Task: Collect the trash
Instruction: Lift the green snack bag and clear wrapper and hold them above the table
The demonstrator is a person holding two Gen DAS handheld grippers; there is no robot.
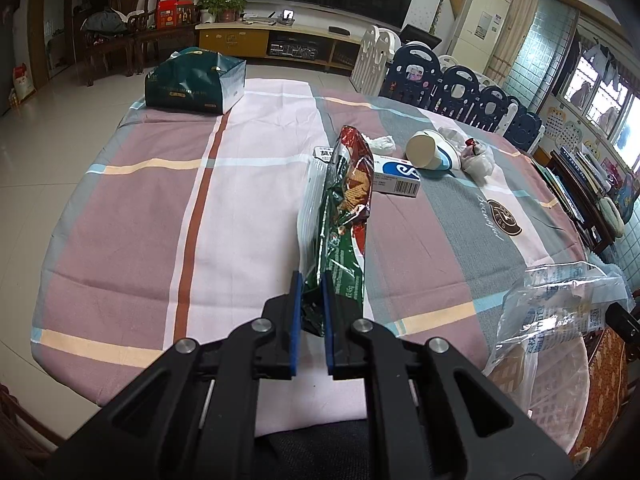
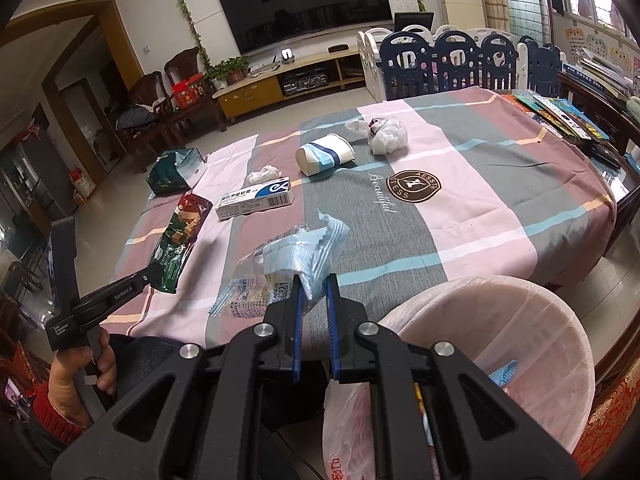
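My left gripper (image 1: 311,280) is shut on the end of a green and red cracker wrapper (image 1: 347,200), which hangs above the checked tablecloth; the same wrapper (image 2: 178,240) shows at the left of the right wrist view. My right gripper (image 2: 315,280) is shut on a clear and light blue plastic wrapper (image 2: 296,264), held near the table's front edge beside a pink waste bin (image 2: 520,320) lined with a bag. The held plastic (image 1: 560,308) also appears at the right of the left wrist view. On the cloth lie a white and blue box (image 2: 256,199), a tipped paper cup (image 2: 324,156), a tissue ball (image 2: 262,175) and crumpled white plastic (image 2: 386,134).
A dark green gift bag (image 1: 196,80) stands at the table's far left corner. Books (image 2: 568,116) are stacked along the right side. A white and navy playpen fence (image 2: 460,56) stands behind the table. A person's hand (image 2: 80,364) grips the left tool.
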